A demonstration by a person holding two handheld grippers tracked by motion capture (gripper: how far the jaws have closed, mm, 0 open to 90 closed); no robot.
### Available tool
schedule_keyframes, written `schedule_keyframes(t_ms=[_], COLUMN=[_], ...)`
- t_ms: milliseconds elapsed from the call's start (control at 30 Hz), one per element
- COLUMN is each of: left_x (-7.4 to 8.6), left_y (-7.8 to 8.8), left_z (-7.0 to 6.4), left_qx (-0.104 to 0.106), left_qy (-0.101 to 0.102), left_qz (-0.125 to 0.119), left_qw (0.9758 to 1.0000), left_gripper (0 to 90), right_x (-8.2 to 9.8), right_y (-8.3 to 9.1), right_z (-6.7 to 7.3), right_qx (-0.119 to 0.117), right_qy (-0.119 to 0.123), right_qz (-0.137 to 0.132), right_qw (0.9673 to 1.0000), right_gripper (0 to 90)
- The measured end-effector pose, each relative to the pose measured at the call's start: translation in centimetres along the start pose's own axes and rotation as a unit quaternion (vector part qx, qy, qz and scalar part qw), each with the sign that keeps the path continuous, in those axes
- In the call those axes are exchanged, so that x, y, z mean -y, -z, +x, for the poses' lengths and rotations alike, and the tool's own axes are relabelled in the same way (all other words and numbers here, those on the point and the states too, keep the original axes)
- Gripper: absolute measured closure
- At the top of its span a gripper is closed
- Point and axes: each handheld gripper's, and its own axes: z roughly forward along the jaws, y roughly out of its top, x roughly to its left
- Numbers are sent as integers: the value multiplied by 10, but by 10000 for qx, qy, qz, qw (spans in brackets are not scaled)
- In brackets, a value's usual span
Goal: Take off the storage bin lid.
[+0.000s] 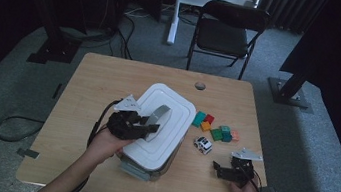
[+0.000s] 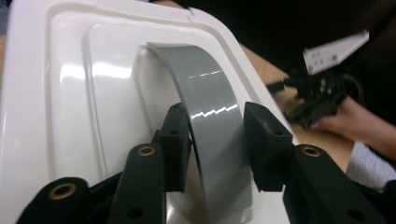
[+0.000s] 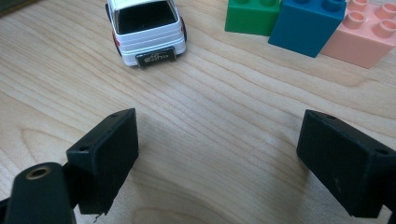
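Gripping grey handle (image 2: 212,135) | wooden table (image 1: 93,90) | grey carpet (image 1: 4,77), dark room

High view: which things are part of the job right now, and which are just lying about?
In the job:
- left tool, jaws on the grey handle
- white lid of the box

Lying about:
- toy car
- coloured blocks
- right tool, open over bare table
- folding chair behind
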Motion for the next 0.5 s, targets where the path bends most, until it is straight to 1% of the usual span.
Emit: schedule_keyframes(t_ms=[67, 133, 200, 233, 267, 300, 400, 467, 500], left_x=[-1, -1, -1, 0, 0, 0, 1, 1, 0], left_y=[5, 8, 11, 12, 12, 16, 22, 22, 28], left_z=[4, 8, 13, 15, 15, 18, 22, 22, 26], left_qx=[-60, -49, -103, -98, -98, -113, -172, -172, -231], left_qy=[42, 148, 194, 253, 253, 304, 343, 343, 375], left_qz=[-81, -135, -170, -213, -213, -271, -373, -373, -438], left_qw=[9999, 9998, 9996, 9994, 9994, 9991, 9986, 9986, 9981], left_gripper=[664, 674, 682, 684, 685, 686, 688, 688, 688], right_x=[0, 0, 0, 0, 0, 0, 0, 0, 0], right_y=[0, 0, 0, 0, 0, 0, 0, 0, 0], right_z=[0, 0, 0, 0, 0, 0, 0, 0, 0], right_qx=[0, 0, 0, 1, 0, 0, 3, 3, 3], right_qy=[-8, -1, -1, -1, -1, -1, 3, 1, 1], right_qz=[-2, -1, 0, -1, -1, -1, 1, 1, 1], right_qw=[10000, 10000, 10000, 10000, 10000, 10000, 10000, 10000, 10000], right_gripper=[124, 124, 124, 124, 124, 124, 124, 124, 124])
